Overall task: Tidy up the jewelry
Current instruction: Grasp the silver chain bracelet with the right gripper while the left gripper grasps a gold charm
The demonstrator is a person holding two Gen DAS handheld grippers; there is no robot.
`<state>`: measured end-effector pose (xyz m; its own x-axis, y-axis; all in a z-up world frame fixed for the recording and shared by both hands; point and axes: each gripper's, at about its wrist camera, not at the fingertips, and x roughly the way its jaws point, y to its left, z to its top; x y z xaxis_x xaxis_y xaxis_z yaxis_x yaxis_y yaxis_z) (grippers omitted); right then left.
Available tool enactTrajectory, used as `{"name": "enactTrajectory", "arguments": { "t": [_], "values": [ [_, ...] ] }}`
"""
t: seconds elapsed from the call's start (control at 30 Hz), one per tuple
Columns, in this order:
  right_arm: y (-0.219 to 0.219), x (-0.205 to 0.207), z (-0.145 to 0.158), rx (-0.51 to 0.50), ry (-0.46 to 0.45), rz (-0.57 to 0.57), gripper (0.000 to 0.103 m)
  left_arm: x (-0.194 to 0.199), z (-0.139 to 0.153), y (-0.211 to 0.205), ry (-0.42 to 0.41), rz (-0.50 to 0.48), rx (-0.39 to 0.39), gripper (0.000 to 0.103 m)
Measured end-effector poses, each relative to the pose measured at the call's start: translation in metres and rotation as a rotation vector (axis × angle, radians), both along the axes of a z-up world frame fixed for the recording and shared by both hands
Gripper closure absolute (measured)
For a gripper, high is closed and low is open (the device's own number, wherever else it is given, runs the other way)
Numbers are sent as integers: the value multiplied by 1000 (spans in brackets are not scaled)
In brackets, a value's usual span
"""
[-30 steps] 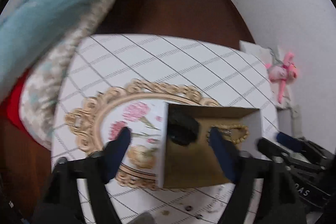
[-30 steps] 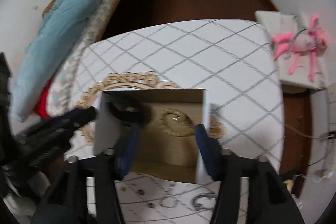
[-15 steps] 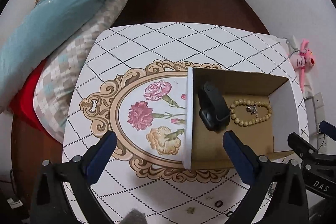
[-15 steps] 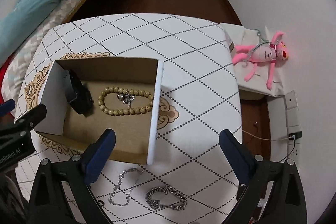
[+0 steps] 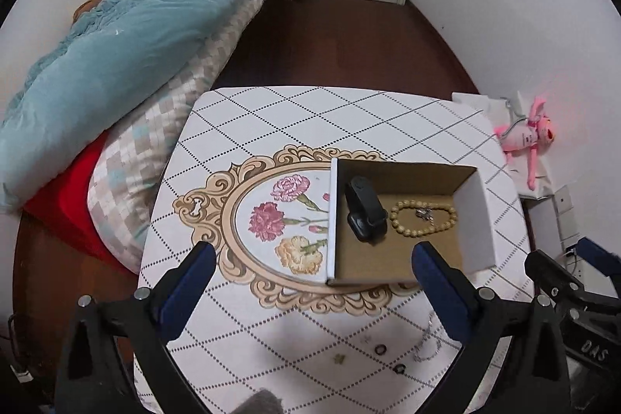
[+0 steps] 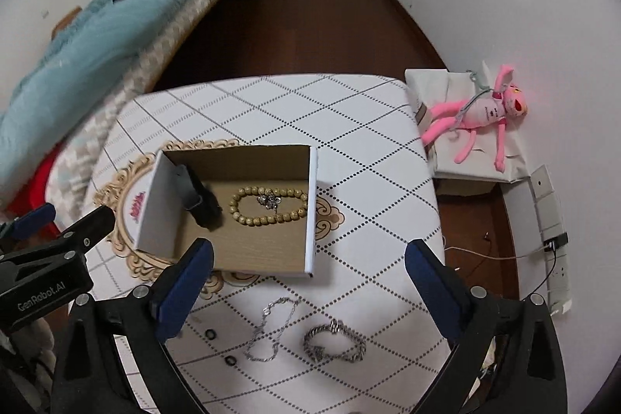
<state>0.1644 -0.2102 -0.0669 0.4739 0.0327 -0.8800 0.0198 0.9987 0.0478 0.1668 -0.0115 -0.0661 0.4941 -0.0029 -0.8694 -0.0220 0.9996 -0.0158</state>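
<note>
An open cardboard box [image 5: 475,220] [image 6: 312,204] stands on the patterned table. In it lie a black watch [image 5: 365,214] [image 6: 198,198], a tan bead bracelet [image 5: 423,216] [image 6: 268,206] and a small silver piece [image 6: 268,200]. In front of the box lie a thin silver chain [image 6: 271,330], a silver link bracelet [image 6: 333,342], small dark rings [image 6: 210,333] [image 5: 380,349] and a small gold piece [image 5: 338,358]. My left gripper [image 5: 310,278] is open and empty, held above the table's near side. My right gripper [image 6: 308,274] is open and empty, above the chains.
The table [image 5: 310,119] has a gold-framed flower print [image 5: 271,220]. A bed with a blue quilt [image 5: 108,64] lies left. A pink plush toy [image 6: 481,115] on a white box and wall sockets [image 6: 547,204] are at the right. Dark wood floor [image 5: 341,41] lies beyond.
Both grippers have opened wide and pulled up and back from the box, which now stands farther away on the table. The loose jewelry in front of the box has come into view.
</note>
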Motion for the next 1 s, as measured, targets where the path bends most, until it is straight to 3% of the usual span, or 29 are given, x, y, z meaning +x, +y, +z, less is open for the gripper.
{"name": "enactTrajectory", "arguments": {
  "t": [0.13,0.3,0.37,0.43,0.6,0.63,0.7,0.73,0.8,0.83,0.87,0.93,1.0],
  "values": [
    [-16,-22,-4,19,13,-60,3,-20,-5,5,-16,16,21,0],
    [-43,-44,-53,56,110,-136,8,-42,-45,11,36,44,92,0],
    [-50,-51,-77,60,146,-155,23,-49,-68,15,82,60,101,0],
    [-56,-55,-100,64,178,-172,32,-56,-86,19,119,71,106,0],
    [-63,-62,-138,38,222,-189,41,-74,-115,22,172,74,94,0],
    [-62,-64,-138,22,200,-184,48,-76,-117,21,172,70,86,0],
    [-58,-67,-140,1,181,-173,49,-79,-122,16,174,50,75,1],
    [-56,-69,-142,-16,170,-172,55,-80,-124,12,175,31,67,3],
    [-53,-72,-142,-30,149,-165,73,-81,-127,4,173,-1,61,9],
    [-51,-72,-140,-31,146,-163,89,-81,-129,-1,176,-16,58,13],
    [-50,-72,-140,-27,146,-161,95,-80,-131,-6,180,-30,56,13],
    [-52,-74,-140,-3,149,-166,95,-80,-134,-13,180,-49,55,14],
    [-54,-73,-139,13,151,-171,96,-79,-137,-18,183,-63,50,22]
  ]
}}
